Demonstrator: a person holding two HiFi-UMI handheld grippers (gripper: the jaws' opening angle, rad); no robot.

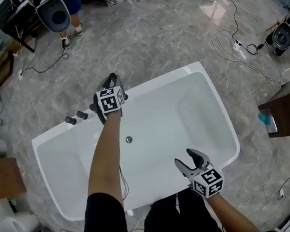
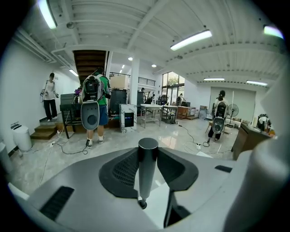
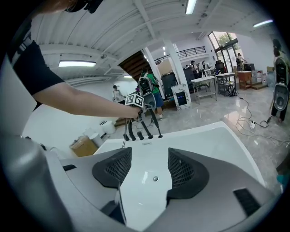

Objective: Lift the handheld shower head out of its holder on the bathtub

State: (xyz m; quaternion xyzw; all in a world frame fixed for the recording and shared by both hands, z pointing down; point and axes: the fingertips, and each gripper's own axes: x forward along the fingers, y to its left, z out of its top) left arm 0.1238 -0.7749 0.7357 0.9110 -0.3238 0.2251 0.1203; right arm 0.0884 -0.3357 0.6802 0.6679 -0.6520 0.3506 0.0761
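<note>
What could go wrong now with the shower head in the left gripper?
The shower head is a smooth round stick in the left gripper, so it might slip or turn. The knobs on the bathtub rim stand close by; a swing could hit them.

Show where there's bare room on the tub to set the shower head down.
Free: white bathtub floor around the round metal drain, and the far rim right of the left gripper holding the dark cylindrical shower head. Crowded: dark knobs left of it.

left arm outstretched, left gripper (image 1: 110,81) clamped on handheld shower head (image 2: 147,168) upright between its jaws, right gripper (image 1: 189,161) jaws apart
</note>
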